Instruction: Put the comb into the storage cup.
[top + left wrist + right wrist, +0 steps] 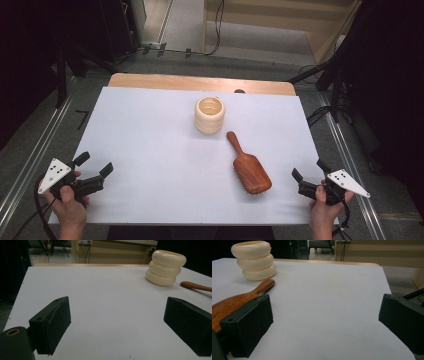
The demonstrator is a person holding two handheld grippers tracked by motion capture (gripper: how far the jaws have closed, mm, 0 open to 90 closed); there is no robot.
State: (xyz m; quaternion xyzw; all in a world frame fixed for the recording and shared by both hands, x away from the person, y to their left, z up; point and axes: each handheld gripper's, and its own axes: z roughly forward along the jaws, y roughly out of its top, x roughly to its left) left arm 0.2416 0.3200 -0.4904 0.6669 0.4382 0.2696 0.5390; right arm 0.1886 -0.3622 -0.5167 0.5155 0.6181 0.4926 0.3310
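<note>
High view shows both claws, left [95, 169] and right [307, 174], wide open and empty, so grab the brush [248, 170] beside the cup [209, 114] gently by its handle.

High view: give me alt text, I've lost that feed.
A wooden hairbrush lies bristles down beside a cream ribbed cup on a white table. The left gripper and right gripper hover open at the near corners.

A white sheet [150, 145] covers a wooden table [200, 82] at centre frame. Grey floor [45, 130] surrounds it, with metal rails [30, 165] at both sides. Cables [217, 25] trail along the top, beside a pale wooden step [280, 25]. Both upper corners are dark.
</note>
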